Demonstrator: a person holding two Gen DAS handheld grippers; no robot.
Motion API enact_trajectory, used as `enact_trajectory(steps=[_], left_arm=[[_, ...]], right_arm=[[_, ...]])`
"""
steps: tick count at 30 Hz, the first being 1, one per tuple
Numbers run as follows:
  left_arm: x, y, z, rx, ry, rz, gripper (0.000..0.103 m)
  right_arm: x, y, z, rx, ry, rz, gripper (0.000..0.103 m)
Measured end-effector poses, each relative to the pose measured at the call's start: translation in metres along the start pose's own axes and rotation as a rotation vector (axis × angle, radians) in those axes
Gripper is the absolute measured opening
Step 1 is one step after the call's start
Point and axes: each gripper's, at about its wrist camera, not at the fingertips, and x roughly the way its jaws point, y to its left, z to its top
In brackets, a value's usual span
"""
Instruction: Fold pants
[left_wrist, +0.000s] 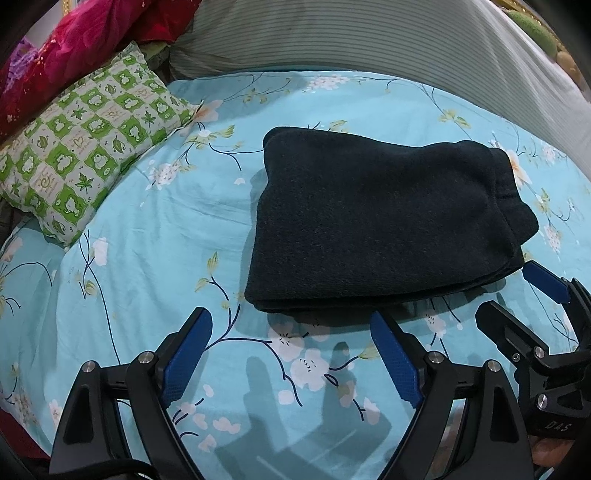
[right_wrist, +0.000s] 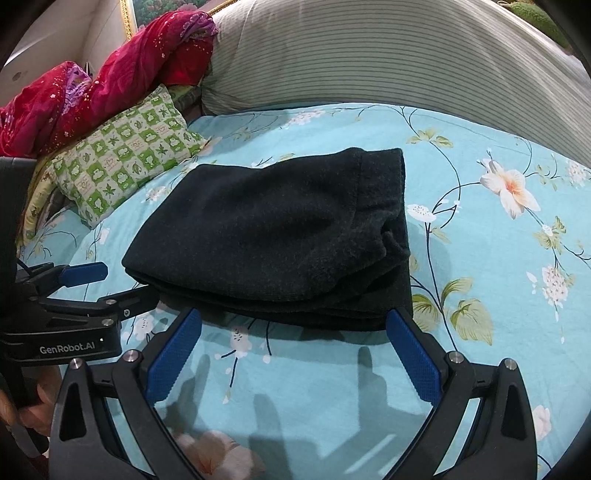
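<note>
Dark pants (left_wrist: 384, 221) lie folded into a thick rectangular stack on the blue floral bedsheet (left_wrist: 155, 258); the right wrist view shows the same pants (right_wrist: 273, 236) with layered edges facing me. My left gripper (left_wrist: 291, 321) hovers open just short of the stack's near edge, nothing between its blue pads. My right gripper (right_wrist: 295, 321) is also open and empty, its fingertips level with the stack's front edge. The right gripper (left_wrist: 517, 295) shows at the right of the left wrist view, and the left gripper (right_wrist: 107, 284) at the left of the right wrist view.
A green-and-white patterned pillow (left_wrist: 81, 147) lies to the left of the pants. Crumpled red fabric (right_wrist: 92, 88) sits behind it. A large striped grey bolster (right_wrist: 388, 55) runs along the far side of the bed. A person's hand (right_wrist: 40, 398) holds the left gripper.
</note>
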Motion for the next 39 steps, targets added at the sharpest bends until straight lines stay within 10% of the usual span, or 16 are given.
enact_trajectory(steps=[39], left_arm=[[-0.0068,-0.0031,-0.0009,0.017,-0.009,-0.007,0.089]], right_arm=[[-0.0025,-0.0028,0.0043,-0.022,-0.003,-0.021,0.100]])
